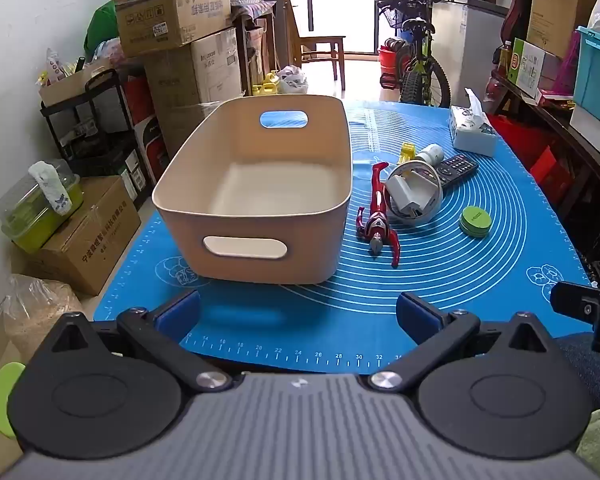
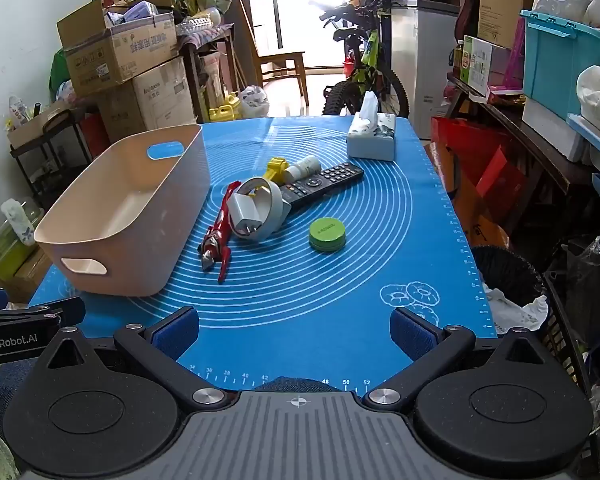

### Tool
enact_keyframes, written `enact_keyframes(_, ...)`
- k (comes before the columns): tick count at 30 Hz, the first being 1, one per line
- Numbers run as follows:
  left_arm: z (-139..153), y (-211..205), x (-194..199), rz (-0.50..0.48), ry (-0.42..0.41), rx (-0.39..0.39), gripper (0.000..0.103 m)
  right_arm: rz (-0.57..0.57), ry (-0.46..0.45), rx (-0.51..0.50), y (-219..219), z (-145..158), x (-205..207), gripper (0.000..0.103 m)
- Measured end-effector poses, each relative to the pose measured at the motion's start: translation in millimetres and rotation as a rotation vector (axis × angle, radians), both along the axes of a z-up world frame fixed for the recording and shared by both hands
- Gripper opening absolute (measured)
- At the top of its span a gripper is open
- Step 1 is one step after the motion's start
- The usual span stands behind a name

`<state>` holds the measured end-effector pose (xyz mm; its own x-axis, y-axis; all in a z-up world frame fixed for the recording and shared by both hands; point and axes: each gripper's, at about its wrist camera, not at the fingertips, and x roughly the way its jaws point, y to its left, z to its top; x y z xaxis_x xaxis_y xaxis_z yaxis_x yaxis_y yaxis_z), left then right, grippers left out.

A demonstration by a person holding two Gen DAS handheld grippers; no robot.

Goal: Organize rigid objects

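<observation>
A beige bin (image 1: 188,168) (image 2: 156,216) with handle slots stands empty on the left of a blue mat (image 1: 480,264) (image 2: 340,280). To its right lie a red toy figure (image 1: 378,220) (image 2: 216,244), a white tape ring (image 1: 432,184) (image 2: 276,204) with a white charger (image 1: 406,196) (image 2: 244,212) inside, a black remote (image 1: 458,168) (image 2: 324,180), a white bottle (image 1: 430,154) (image 2: 304,166), a yellow toy piece (image 1: 407,152) (image 2: 277,168) and a green round tin (image 1: 475,221) (image 2: 327,233). My left gripper (image 1: 298,314) is open near the mat's front edge before the bin. My right gripper (image 2: 294,330) is open, nothing between its fingers.
A tissue box (image 1: 472,130) (image 2: 371,138) sits at the mat's far right. Stacked cardboard boxes (image 1: 176,32) and a black rack (image 1: 88,120) stand left of the table. A bicycle (image 1: 420,64) and chair (image 1: 320,52) are behind; shelves (image 2: 540,120) and a waste basket (image 2: 512,280) are on the right.
</observation>
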<state>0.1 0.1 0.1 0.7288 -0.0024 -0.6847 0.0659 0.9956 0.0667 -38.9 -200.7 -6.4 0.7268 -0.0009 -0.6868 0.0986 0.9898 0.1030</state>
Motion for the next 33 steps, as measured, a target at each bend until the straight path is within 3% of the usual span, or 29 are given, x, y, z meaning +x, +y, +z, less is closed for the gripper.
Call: enact_keyframes(33, -1.9, -2.6, -0.6, -0.003, 0.002, 0.011, 0.102, 0.002, -0.002, 0.016, -3.2, -0.6, -0.1, 0.101)
